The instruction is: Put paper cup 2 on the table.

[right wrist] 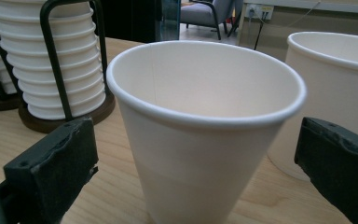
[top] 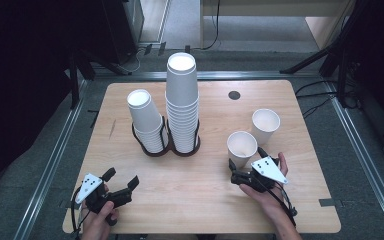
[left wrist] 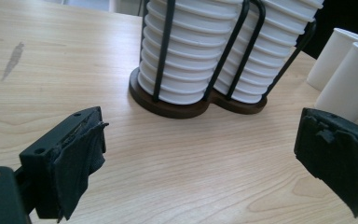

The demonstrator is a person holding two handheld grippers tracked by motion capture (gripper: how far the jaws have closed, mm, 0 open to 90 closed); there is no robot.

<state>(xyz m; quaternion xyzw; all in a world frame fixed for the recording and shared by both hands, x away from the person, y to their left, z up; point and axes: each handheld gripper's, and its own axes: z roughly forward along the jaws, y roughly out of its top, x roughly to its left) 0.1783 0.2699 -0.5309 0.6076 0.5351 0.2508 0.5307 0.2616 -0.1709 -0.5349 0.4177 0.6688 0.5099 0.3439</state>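
Two white paper cups stand upright on the right of the wooden table (top: 205, 200): a near cup (top: 241, 143) and a far cup (top: 265, 121). My right gripper (top: 246, 158) is open around the near cup (right wrist: 200, 116), with a gap between each pad and the cup's wall. The far cup (right wrist: 335, 70) stands just behind it. My left gripper (top: 122, 180) stands open and empty near the front left edge, its jaws (left wrist: 200, 154) wide apart and aimed at the cup holder (left wrist: 177, 108).
A dark wire holder (top: 152, 150) at mid table carries a short stack (top: 145, 120) and a tall stack (top: 182, 100) of upturned white cups. A round dark grommet (top: 234, 95) sits at the back. Bare wood lies between the two grippers.
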